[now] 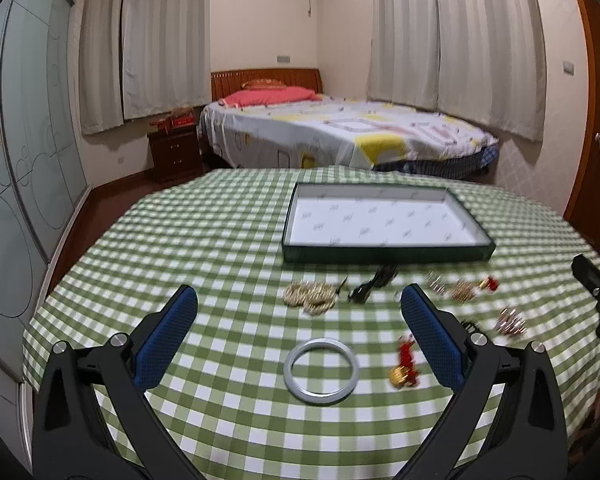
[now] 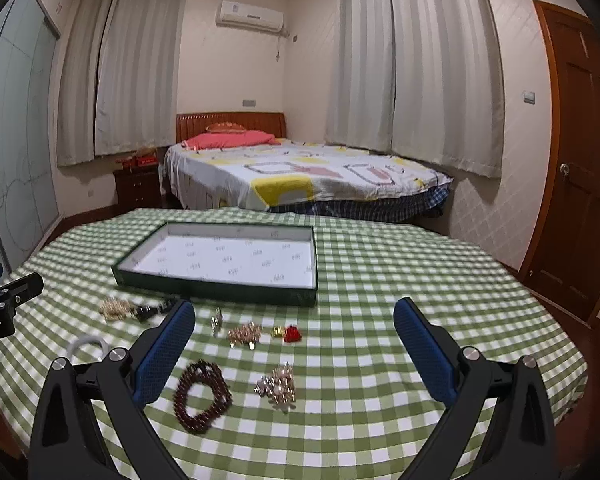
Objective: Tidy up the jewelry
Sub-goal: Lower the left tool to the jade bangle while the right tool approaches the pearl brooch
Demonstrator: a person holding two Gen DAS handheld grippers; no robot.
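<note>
A shallow green tray with a white lining [image 1: 384, 254] [image 2: 216, 290] lies on the green checked table, nothing in it. Loose jewelry lies in front of it: a pale bangle [image 1: 321, 370] [image 2: 87, 345], gold woven earrings [image 1: 312, 295] [image 2: 115, 307], a black piece [image 1: 370, 284], a red-and-gold charm [image 1: 405, 364] [image 2: 288, 333], a dark red bead bracelet [image 2: 201, 396] and a sparkly brooch [image 2: 278, 387]. My left gripper [image 1: 298, 308] hovers open above the bangle. My right gripper [image 2: 294, 322] is open above the bracelet and brooch, holding nothing.
The table [image 1: 220, 240] has a rounded edge dropping off on the left and right. Beyond it stand a bed [image 1: 340, 136], a dark nightstand [image 1: 174, 152], curtains and a wooden door [image 2: 580, 160]. The other gripper's black body shows at each view's edge.
</note>
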